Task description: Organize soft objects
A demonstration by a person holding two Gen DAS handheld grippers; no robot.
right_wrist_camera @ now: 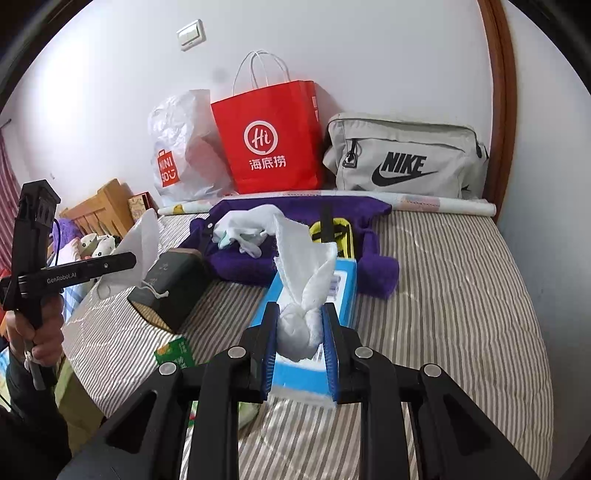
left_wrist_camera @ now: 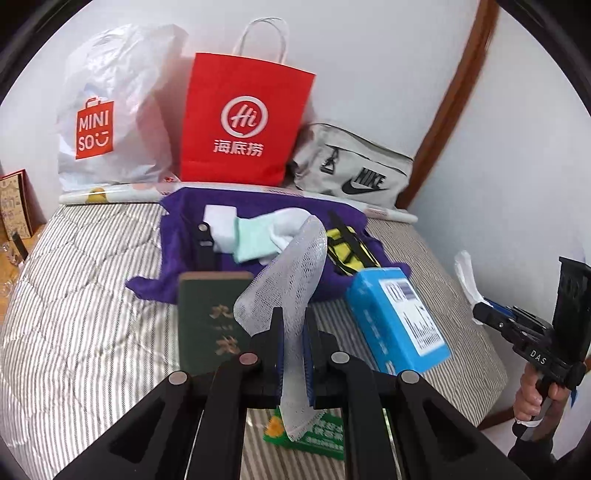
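Both grippers clamp one white mesh cloth: left gripper, right gripper, over the striped bed's front edge

White walls (light switch); striped mattress; wooden bed frame.

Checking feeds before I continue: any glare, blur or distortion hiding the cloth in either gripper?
Left wrist view: strong fisheye bending, dark corners, but the mesh cloth is sharp. Right wrist view: same distortion, soft daylight, no glare; the white cloth is clear.
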